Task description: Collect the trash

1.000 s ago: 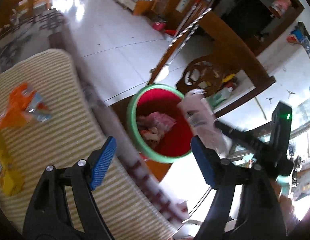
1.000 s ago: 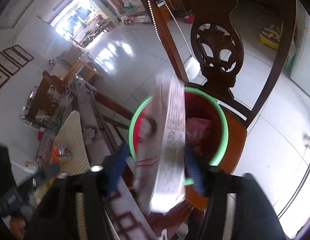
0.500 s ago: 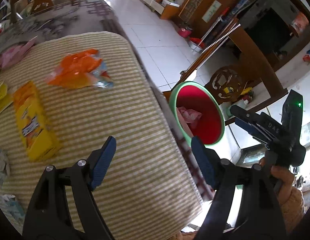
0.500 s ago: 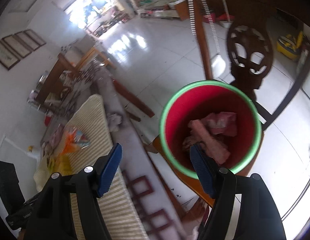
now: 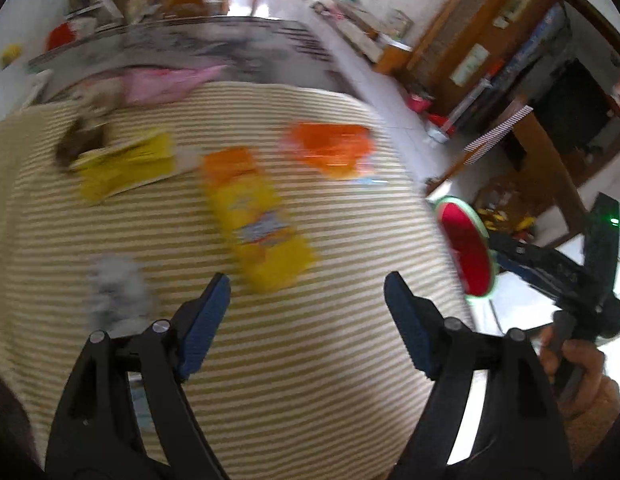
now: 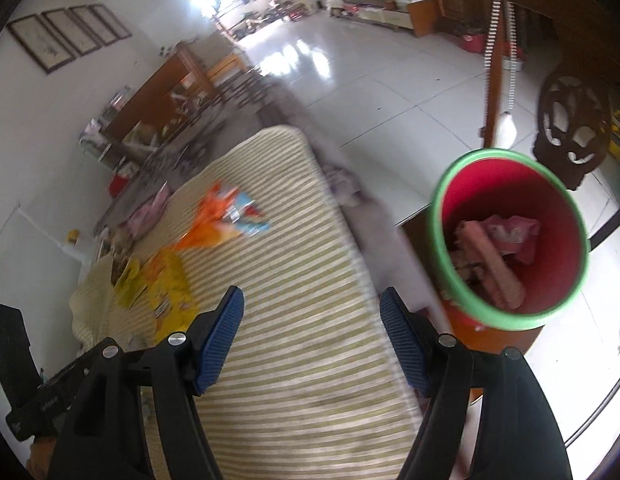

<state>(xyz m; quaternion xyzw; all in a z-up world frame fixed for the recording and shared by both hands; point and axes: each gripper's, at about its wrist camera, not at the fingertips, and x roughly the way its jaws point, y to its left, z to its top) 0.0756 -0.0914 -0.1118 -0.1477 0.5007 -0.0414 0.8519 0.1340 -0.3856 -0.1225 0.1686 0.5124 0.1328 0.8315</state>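
Hovering over the striped mat [image 5: 310, 360], both grippers wide and empty: left gripper [image 5: 306, 296], right gripper [image 6: 312, 312]. Noted near the mat's far edge: yellow packet [image 5: 258, 224], orange wrapper [image 5: 330, 148], yellow wrapper [image 5: 122, 168]. Beyond the mat's right edge, red bin [image 6: 558, 216], already holding trash.

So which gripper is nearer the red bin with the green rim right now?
Right. The right gripper hangs over the striped mat's edge beside the bin. The left gripper is further in over the mat, with the bin beyond the right gripper's side.
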